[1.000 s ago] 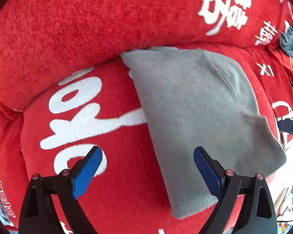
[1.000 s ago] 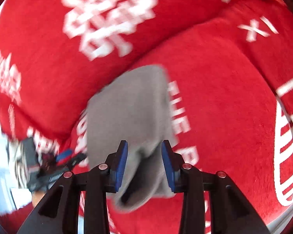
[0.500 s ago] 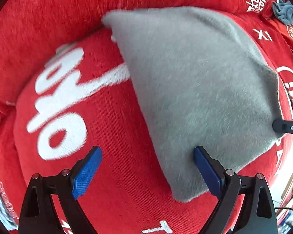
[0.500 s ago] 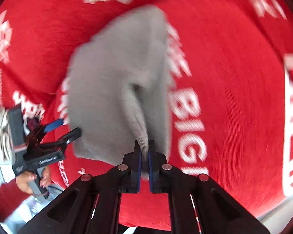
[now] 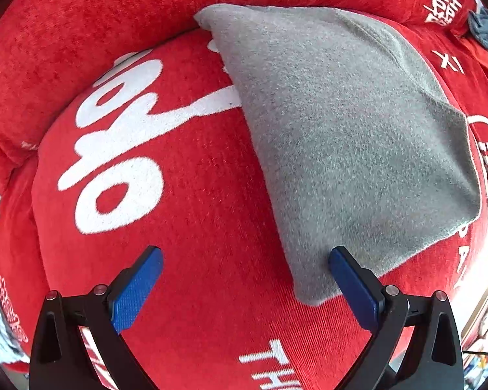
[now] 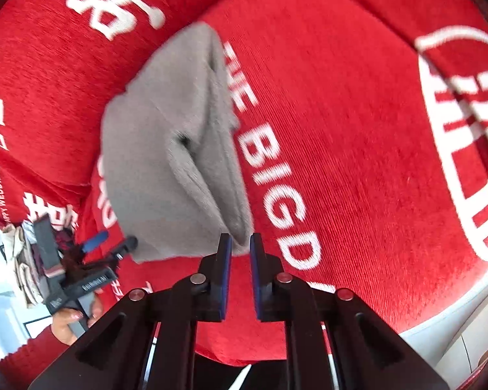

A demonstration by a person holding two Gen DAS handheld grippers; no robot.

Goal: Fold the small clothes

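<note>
A small grey garment [image 5: 348,130] lies folded on the red sofa seat [image 5: 185,227]. My left gripper [image 5: 244,279] is open, hovering just above the seat at the garment's near left corner; its right pad [image 5: 351,286] overlaps the cloth edge. In the right wrist view the same garment [image 6: 166,169] has a raised fold running towards my right gripper [image 6: 240,253]. Its jaws stand slightly apart with the cloth's corner at their tips. The left gripper also shows in the right wrist view [image 6: 110,243].
The sofa backrest [image 5: 97,16] rises behind the garment. A dark blue-grey cloth [image 5: 484,29] lies at the far right. The seat's front edge [image 6: 439,318] drops off at lower right. A hand [image 6: 71,321] holds the left tool.
My right gripper closed on the garment's corner half a second ago and its jaws have now parted slightly. The left gripper moved closer to the garment's near corner and stayed open.
</note>
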